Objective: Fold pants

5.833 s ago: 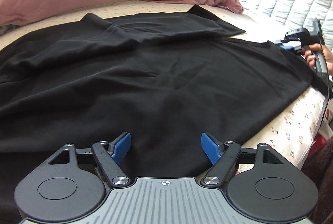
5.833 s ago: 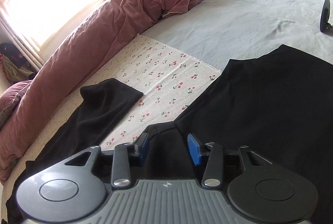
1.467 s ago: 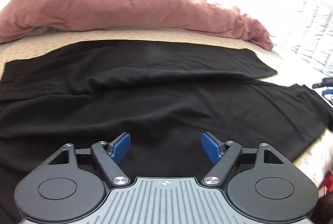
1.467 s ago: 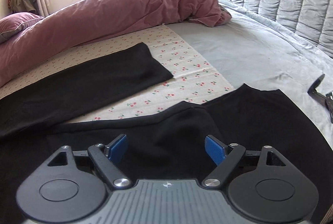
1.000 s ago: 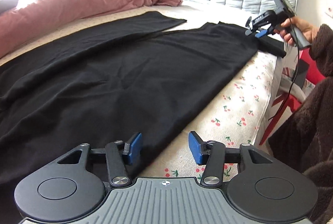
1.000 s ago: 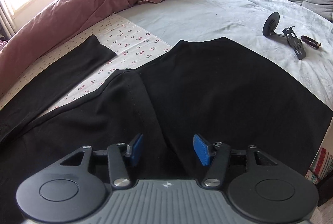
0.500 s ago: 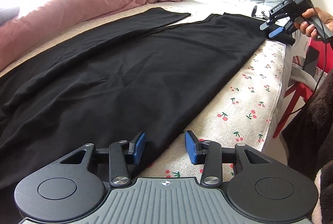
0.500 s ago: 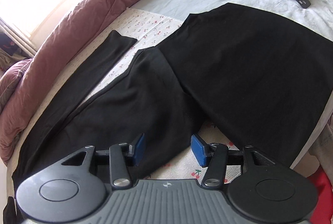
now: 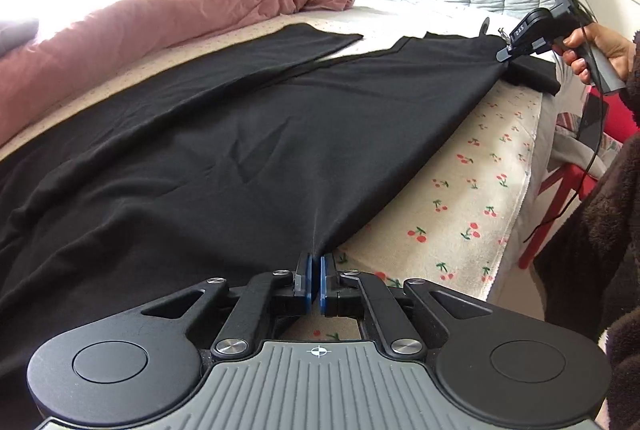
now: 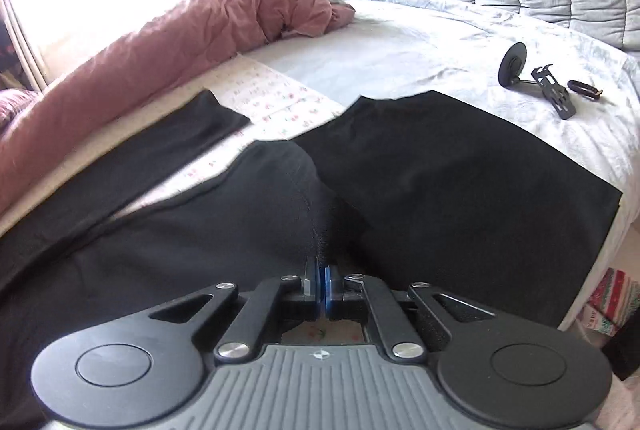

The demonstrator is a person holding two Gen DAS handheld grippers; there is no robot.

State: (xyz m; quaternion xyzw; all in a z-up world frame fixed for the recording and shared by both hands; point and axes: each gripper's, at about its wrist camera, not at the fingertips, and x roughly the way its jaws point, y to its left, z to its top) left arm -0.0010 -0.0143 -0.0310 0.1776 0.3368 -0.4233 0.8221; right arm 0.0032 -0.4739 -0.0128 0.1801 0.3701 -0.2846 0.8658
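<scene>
A bedroom, its bed dressed in a cream cherry-print cotton sheet [image 9: 472, 190] that fills the lower right of the left wrist view. Nearest, at bottom centre, the left hand-held gripper [image 9: 314, 284] is closed narrow on the near edge of the wide black soft-knit pants [image 9: 224, 150], which lie spread flat across the bed. In the right wrist view the right hand-held gripper [image 10: 320, 286] likewise pinches the black cloth at bottom centre. With both edge grips apparently made, the next move probably calls for lifting the near leg over the far one, evenly. The fabric looks matte, faintly creased. Beyond lies a dusty-pink rumpled duvet [image 9: 160, 18].
</scene>
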